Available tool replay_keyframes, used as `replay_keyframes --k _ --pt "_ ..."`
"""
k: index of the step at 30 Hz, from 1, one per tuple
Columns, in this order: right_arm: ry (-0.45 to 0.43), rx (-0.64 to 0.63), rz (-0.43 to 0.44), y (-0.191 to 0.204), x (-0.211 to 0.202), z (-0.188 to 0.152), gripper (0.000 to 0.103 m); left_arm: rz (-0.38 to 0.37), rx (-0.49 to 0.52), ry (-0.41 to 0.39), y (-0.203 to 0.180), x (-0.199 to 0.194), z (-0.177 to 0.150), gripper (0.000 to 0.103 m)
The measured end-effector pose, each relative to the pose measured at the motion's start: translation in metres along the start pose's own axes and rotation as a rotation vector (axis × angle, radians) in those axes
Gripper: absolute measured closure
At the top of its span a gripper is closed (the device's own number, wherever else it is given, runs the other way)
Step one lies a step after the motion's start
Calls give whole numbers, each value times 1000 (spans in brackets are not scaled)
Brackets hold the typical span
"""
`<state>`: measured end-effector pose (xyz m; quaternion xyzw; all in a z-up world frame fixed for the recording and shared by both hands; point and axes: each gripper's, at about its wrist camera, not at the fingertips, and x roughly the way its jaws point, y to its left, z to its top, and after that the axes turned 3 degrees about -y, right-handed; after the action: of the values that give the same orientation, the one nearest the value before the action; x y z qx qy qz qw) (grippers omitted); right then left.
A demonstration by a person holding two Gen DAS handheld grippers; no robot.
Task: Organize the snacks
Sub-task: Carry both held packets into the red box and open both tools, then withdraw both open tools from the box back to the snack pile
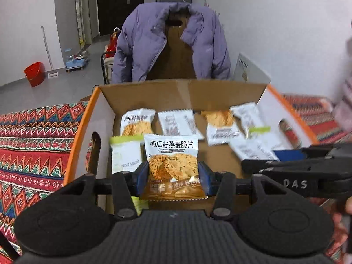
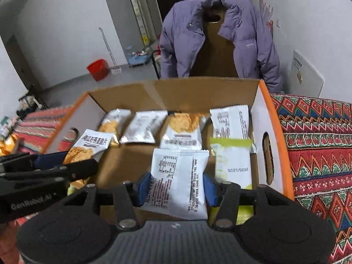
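1. We hold two grippers side by side over an open cardboard box (image 1: 176,90), both tilted down into it. Each carries one snack packet.
2. The left gripper (image 1: 173,177) has its blue pads (image 1: 142,176) against the two side edges of an oat crisp packet (image 1: 172,165). The jaws stand partly apart, just the packet's width. The packet stands upright, its long axis pointing away from us, printed face toward the camera.
3. The right gripper (image 2: 176,189) holds a white packet (image 2: 178,182) the same way, jaws partly apart, back label facing us.
4. The relation that matters: the bare cardboard floor lies straight ahead of and below each gripper, between the held packets and a far row of packets (image 1: 180,123) along the back wall. A green-edged packet (image 1: 125,154) lies just to the left of the left gripper; another green-edged one (image 2: 231,162) lies just right of the right gripper.
5. Neither hand is nearer — both hover over the near half of the box.
6. The packets are flat, glossy, crinkly film pouches with serrated ends — light and slippery, we judge. The box is stiff brown board with orange-trimmed white sides, resting on a woven patterned cloth (image 1: 33,143).
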<state>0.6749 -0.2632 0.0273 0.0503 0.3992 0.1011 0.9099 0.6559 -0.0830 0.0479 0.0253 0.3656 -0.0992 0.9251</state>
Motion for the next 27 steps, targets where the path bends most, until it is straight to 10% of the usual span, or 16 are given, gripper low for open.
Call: replay_keyframes --k 17,27 --pt "-125 -52 -35 6 -124 12 19 4 4 -96 6 -112 12 28" --pt "-288 -146 11 15 -258 -63 5 -15 59 -244 6 -251 -54 11"
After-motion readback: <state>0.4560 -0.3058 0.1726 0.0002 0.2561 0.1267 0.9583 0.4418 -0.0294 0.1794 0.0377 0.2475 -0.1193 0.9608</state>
